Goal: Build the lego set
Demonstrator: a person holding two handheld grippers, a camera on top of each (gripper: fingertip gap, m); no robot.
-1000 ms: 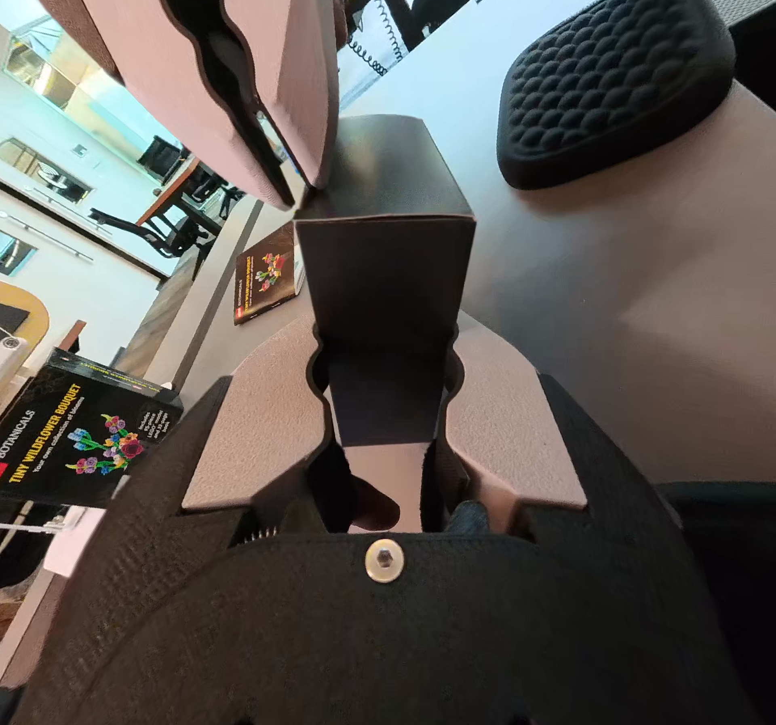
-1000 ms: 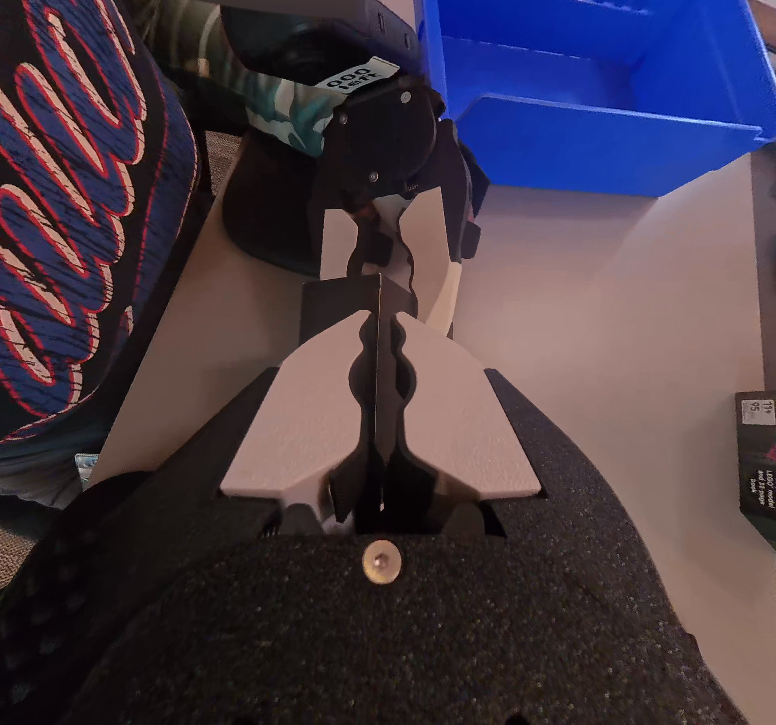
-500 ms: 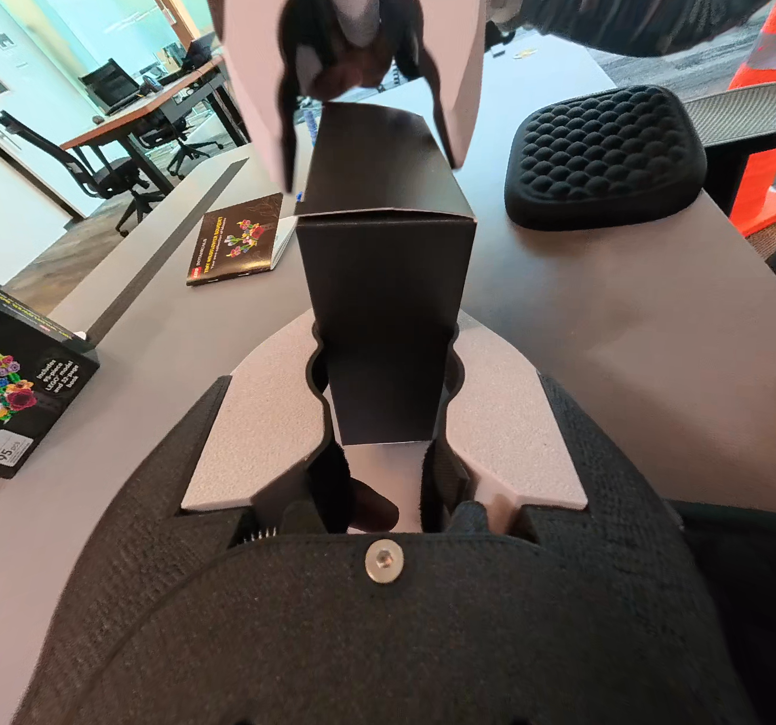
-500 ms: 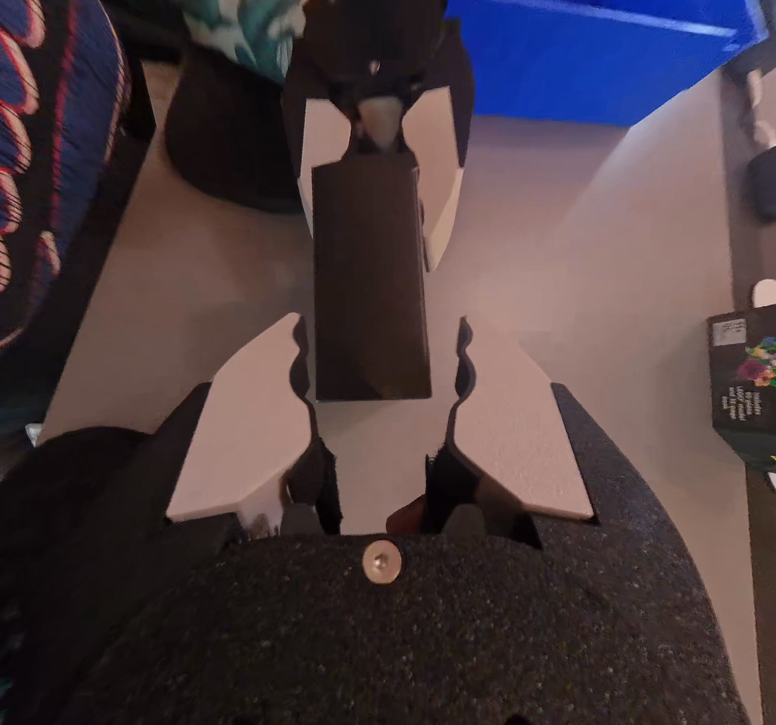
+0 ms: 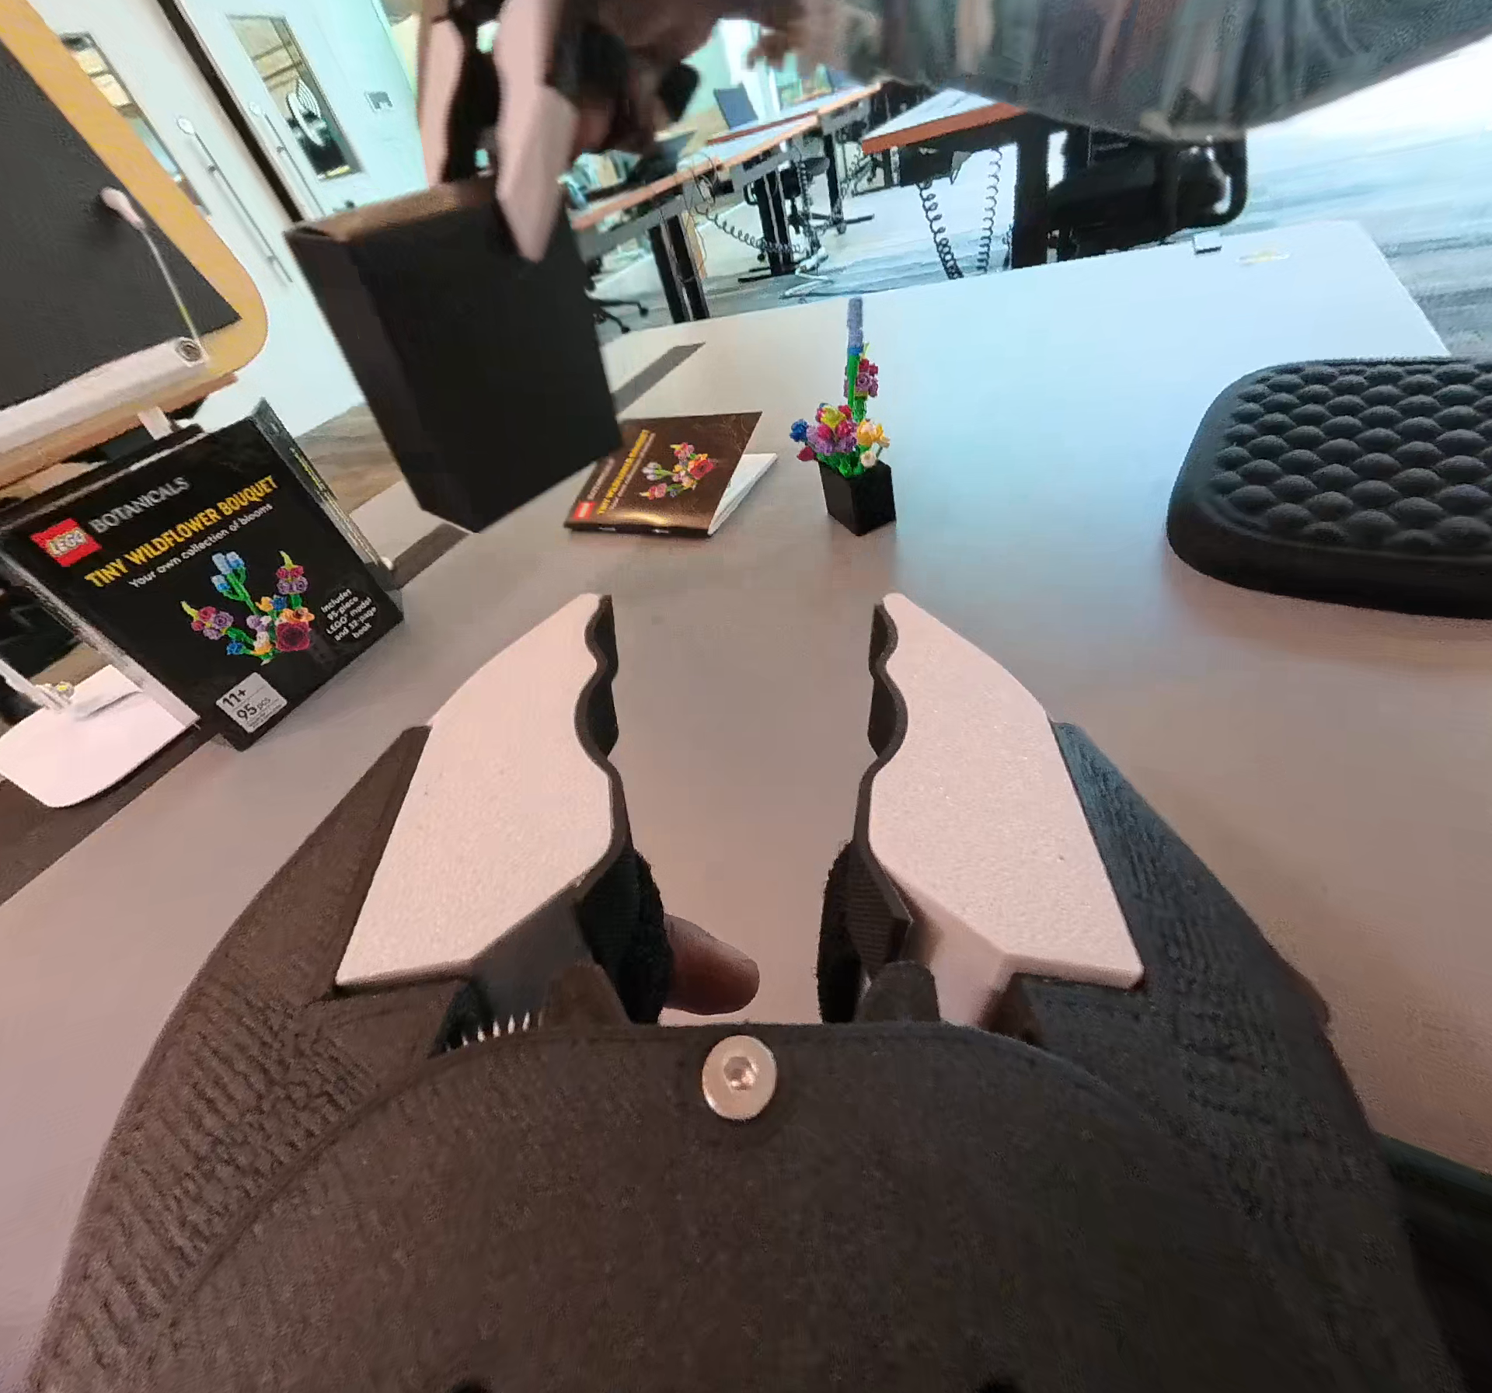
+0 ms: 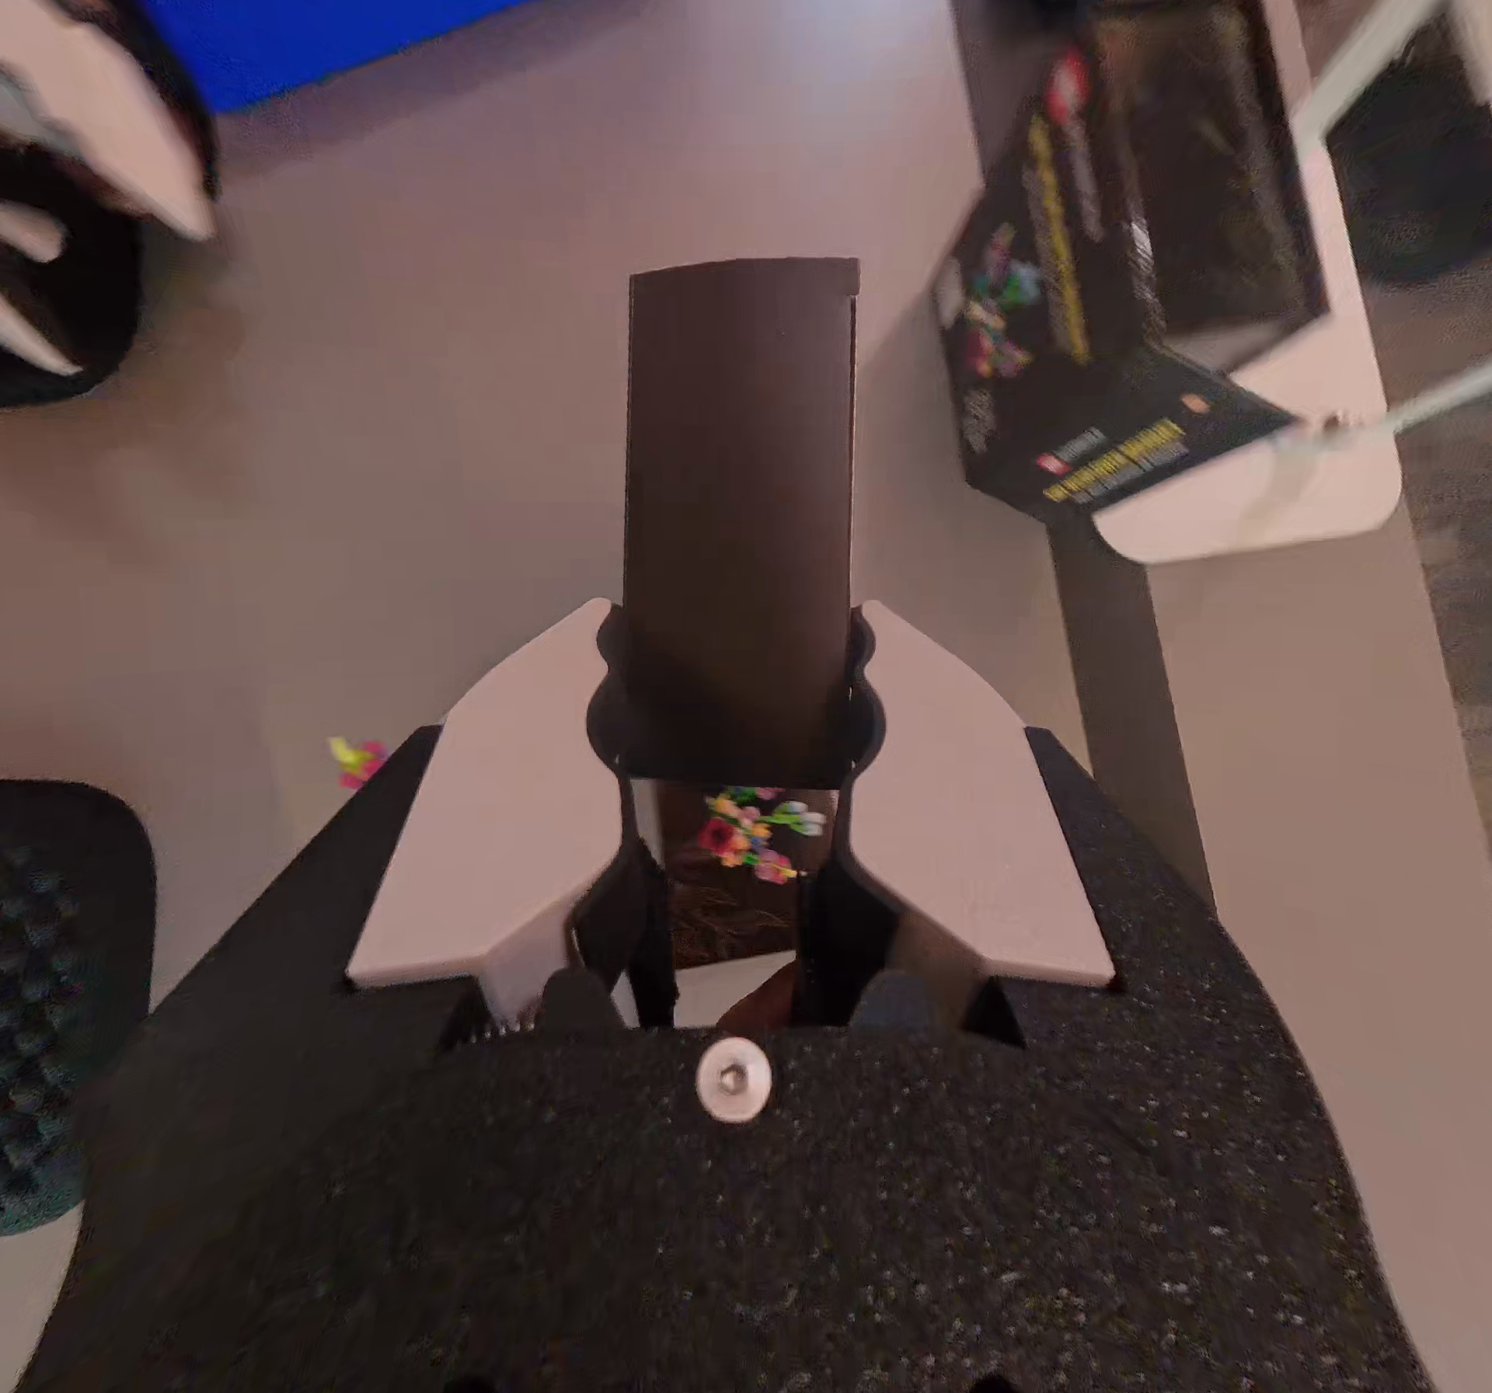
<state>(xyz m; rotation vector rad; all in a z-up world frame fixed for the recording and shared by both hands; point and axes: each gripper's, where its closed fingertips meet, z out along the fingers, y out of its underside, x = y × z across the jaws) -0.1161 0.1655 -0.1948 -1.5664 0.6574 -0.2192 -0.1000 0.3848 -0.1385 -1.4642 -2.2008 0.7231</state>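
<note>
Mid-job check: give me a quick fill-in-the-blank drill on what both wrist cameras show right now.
1. The plain black box is clamped in the ____ gripper.
2. The left gripper is ____, with nothing between its fingers.
3. The small flower model stands upright in a ____ pot on the table.
4. The instruction booklet lies ____ on the table, beside the flower model.

Missing words: right; open; black; flat

Print shows on the set box [image 5: 202, 579], on its front and side, and on the booklet [image 5: 670, 470] cover.
</note>
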